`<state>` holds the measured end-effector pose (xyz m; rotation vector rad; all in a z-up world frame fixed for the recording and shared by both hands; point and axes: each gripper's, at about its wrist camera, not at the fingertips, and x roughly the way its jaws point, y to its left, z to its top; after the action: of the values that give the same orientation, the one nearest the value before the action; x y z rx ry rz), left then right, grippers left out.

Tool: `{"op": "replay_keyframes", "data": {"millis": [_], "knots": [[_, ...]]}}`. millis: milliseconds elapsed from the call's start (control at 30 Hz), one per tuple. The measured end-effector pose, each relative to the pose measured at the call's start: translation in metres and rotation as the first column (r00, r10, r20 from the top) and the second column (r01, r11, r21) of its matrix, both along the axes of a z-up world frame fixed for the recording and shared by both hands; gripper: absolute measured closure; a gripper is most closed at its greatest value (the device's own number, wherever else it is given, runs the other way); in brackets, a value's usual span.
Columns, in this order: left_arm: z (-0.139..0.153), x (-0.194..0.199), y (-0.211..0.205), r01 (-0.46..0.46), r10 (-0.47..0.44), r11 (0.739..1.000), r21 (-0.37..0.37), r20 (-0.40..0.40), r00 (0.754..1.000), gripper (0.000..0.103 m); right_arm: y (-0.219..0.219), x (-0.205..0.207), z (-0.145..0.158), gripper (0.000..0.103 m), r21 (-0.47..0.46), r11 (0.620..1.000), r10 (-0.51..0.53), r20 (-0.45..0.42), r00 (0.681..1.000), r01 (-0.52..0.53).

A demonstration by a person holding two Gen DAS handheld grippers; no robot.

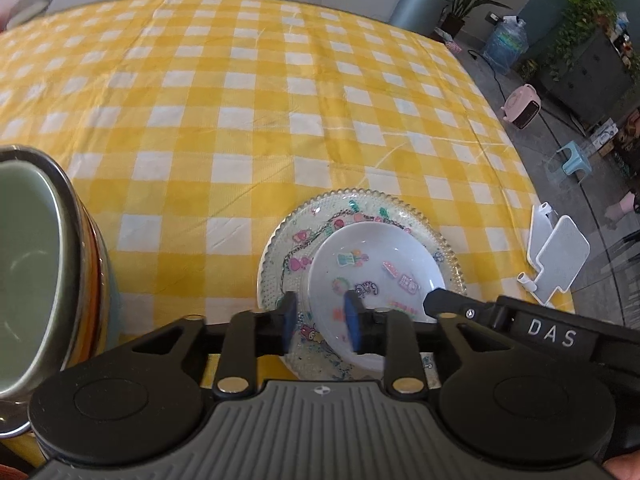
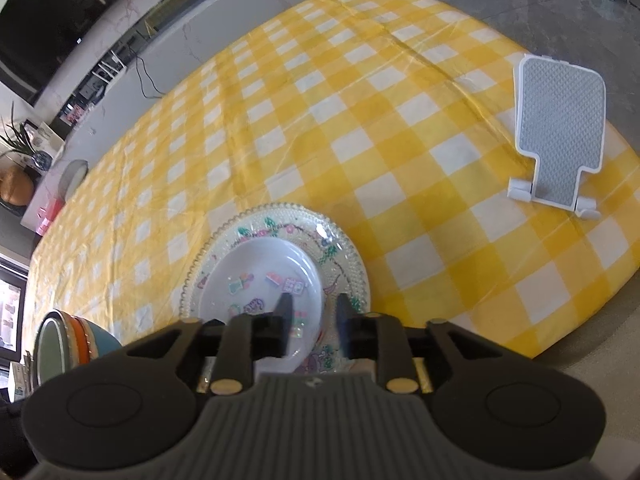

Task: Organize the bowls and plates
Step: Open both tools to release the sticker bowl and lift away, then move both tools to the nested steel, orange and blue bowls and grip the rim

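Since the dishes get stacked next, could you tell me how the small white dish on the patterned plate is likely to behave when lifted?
The white dish looks rigid and glossy, so probably slippery. It sits off-centre on the beaded plate, so it may slide.

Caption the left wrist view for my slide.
Both grippers open around white dish on glass plate.

The right gripper [image 2: 311,310] hangs with jaws parted over a white stickered bowl [image 2: 262,280] resting in a beaded glass plate [image 2: 348,264]. Stacked bowls [image 2: 68,344] sit to its left, a white phone stand [image 2: 560,136] far ahead to its right.
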<state>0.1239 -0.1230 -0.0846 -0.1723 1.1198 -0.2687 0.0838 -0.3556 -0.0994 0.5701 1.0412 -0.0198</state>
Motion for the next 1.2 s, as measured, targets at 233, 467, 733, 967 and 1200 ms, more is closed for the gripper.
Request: {"op": "replay_keyframes", "data": {"millis": [233,467,733,967,1200], "knots": [[0.026,-0.013,0.0,0.041,-0.042,0.999,0.016,0.09,0.995,0.05,-0.002,-0.009,0.011,0.061,-0.022,1.0,-0.017,0.054,0.998,0.018],[0.057,-0.03,0.013,0.081,-0.086,0.996,0.035,0.179,0.98,0.044,0.001,-0.019,0.027,0.05,-0.079,0.996,-0.035,0.141,0.989,0.047],[0.086,-0.041,0.049,0.043,-0.057,0.997,0.06,0.237,0.97,0.044,0.023,-0.034,0.054,0.028,-0.185,0.978,-0.042,0.258,0.965,0.092],[0.106,-0.048,0.094,-0.011,-0.007,0.998,0.067,0.271,0.963,0.035,0.054,-0.043,0.075,0.019,-0.138,0.985,-0.068,0.263,0.962,0.107],[0.108,-0.048,0.14,-0.097,0.084,0.995,0.036,0.261,0.962,0.028,0.103,-0.045,0.091,0.017,-0.115,0.993,0.043,0.271,0.962,-0.012]]}}
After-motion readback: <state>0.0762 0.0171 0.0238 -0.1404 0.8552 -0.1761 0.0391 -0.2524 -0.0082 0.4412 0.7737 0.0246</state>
